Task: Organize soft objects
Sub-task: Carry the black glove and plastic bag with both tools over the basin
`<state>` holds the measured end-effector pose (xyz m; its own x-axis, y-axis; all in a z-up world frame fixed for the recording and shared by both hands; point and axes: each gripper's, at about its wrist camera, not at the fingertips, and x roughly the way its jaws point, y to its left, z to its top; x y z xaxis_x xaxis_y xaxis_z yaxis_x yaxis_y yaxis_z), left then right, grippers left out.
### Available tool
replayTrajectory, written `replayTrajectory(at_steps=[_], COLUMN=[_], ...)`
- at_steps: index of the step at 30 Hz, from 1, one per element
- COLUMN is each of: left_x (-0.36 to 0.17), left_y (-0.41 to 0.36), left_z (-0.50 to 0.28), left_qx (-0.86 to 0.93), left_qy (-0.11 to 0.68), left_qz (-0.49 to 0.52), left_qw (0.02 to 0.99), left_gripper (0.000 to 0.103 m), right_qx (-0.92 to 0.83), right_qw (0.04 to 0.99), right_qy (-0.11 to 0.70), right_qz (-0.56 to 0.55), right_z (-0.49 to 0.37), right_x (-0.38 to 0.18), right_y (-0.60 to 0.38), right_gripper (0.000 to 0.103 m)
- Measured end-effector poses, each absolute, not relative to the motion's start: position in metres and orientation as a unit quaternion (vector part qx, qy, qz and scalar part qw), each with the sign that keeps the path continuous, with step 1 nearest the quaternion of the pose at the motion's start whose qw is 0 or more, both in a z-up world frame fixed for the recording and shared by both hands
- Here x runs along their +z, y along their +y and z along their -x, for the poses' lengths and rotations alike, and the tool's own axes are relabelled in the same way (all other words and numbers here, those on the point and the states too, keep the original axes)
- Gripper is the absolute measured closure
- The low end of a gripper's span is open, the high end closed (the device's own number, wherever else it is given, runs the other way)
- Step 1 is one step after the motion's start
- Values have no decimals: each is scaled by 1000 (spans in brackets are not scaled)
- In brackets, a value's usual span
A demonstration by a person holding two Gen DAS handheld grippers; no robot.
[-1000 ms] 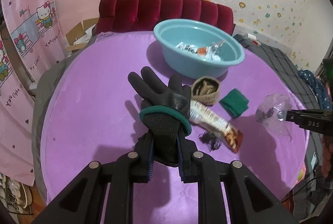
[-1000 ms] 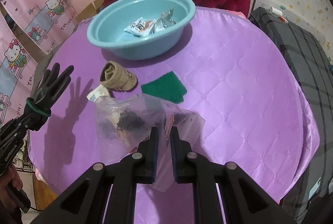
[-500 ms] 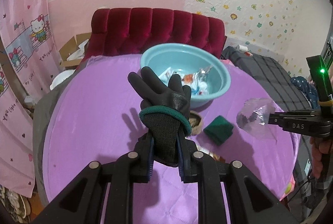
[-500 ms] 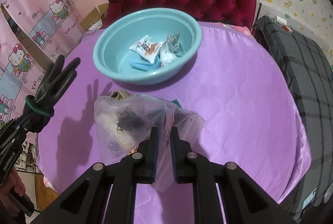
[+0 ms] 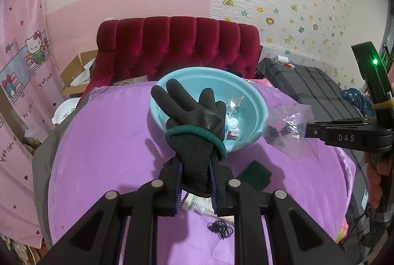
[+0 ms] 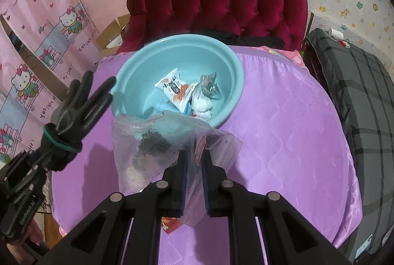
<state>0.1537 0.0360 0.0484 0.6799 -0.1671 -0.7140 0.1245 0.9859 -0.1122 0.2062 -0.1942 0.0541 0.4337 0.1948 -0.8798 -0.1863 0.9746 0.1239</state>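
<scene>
Two tongs held level above the purple bench (image 6: 283, 122), both pointing toward the teal basin (image 6: 138, 82) ahead. Left tongs (image 5: 195, 181) clenched on the cuff of a black glove (image 5: 194, 117), its fingers standing upright before the basin. Right tongs (image 6: 194, 178) clenched on a clear plastic bag (image 6: 147, 141) holding dark material, hanging just short of the basin rim. Green cloth (image 5: 254, 175) lies on the bench beneath, right of the left tongs.

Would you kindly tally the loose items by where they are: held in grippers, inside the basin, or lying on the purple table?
Held in grippers: 2, black glove and clear plastic bag
Inside the blue basin: at least 4 packets, overlapping
On the table: 3 visible, green cloth, hair ties, snack packet
Total: at least 9
</scene>
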Motion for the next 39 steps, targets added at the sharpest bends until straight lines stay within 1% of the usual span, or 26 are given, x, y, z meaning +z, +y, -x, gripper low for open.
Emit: replayTrajectory(at_steps=[18,39], left_x=[40,5], left_y=[17,12], left_z=[-225,-301], left_qx=[-98,-90], left_qy=[396,419], left_qz=[17,12], left_qw=[913,903], left_gripper=[83,83], right_qx=[112,97], right_qw=[846,832], right_qy=[521,546], right_qz=[-15,-25], right_z=[-282,-367], right_x=[56,17], right_y=[-177,-164], right_gripper=[92,92])
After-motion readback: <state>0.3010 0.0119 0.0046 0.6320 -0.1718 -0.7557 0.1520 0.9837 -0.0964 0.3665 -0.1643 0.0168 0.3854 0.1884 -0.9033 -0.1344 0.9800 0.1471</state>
